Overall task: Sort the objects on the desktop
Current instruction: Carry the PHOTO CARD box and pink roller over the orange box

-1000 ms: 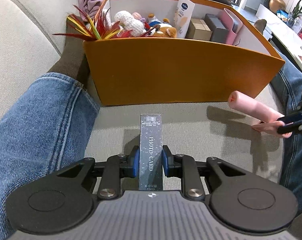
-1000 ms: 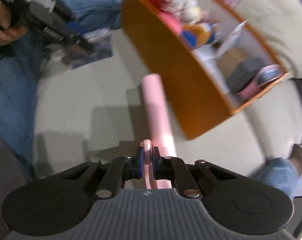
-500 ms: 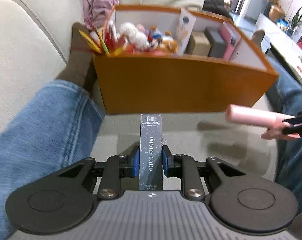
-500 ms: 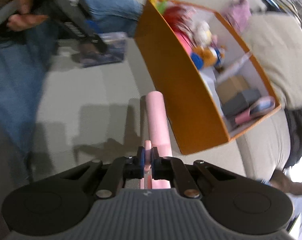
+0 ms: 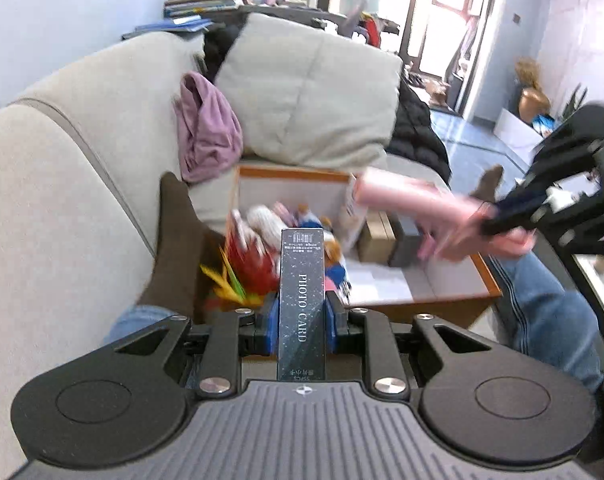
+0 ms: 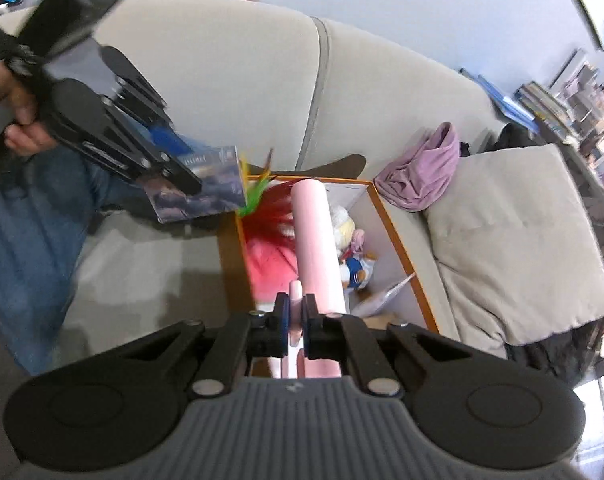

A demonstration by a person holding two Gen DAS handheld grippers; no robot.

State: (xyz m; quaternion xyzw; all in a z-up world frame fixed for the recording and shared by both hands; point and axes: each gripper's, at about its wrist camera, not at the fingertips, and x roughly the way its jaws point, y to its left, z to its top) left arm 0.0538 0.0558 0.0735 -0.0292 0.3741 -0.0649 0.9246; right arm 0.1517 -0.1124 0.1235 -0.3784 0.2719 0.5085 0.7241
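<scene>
Left tongs (image 5: 302, 316) clamped on a dark box marked PHOTO CARD (image 5: 302, 304), pads pressed against both narrow sides, box upright and pointed out over the near left part of the orange box (image 5: 441, 304). Seen from the right wrist: same left tongs (image 6: 182, 176) gripping the card box (image 6: 200, 190) just past the orange box's left corner (image 6: 238, 200), held in a hand (image 6: 18, 120) above a jeans-clad leg (image 6: 18, 248).

Orange box set on the sofa seat (image 6: 142, 272), back edge close under the sofa's back cushion (image 5: 302, 92), left end beside a foot in a brown sock (image 5: 174, 248). Left compartment crowded: red and yellow feathers (image 5: 246, 272), plush toys (image 6: 349, 240). Right compartment holding small brown and grey boxes (image 5: 389, 240), with bare white floor along its near wall. A white divider between the two. A purple cloth (image 5: 206, 132) bunched against the sofa back beyond the box's far left corner.

Right tongs (image 6: 296, 316) closed tight on the thin flap of a pink tube-shaped item (image 6: 313, 240), tube pointing forward over the middle of the orange box, above the toys and clear of the rim. From the left wrist: right tongs (image 5: 489, 220) blurred, pink item (image 5: 413, 204) hanging above the right compartment.

Open seat in front of the orange box's near wall, between the two legs; free air above the box.
</scene>
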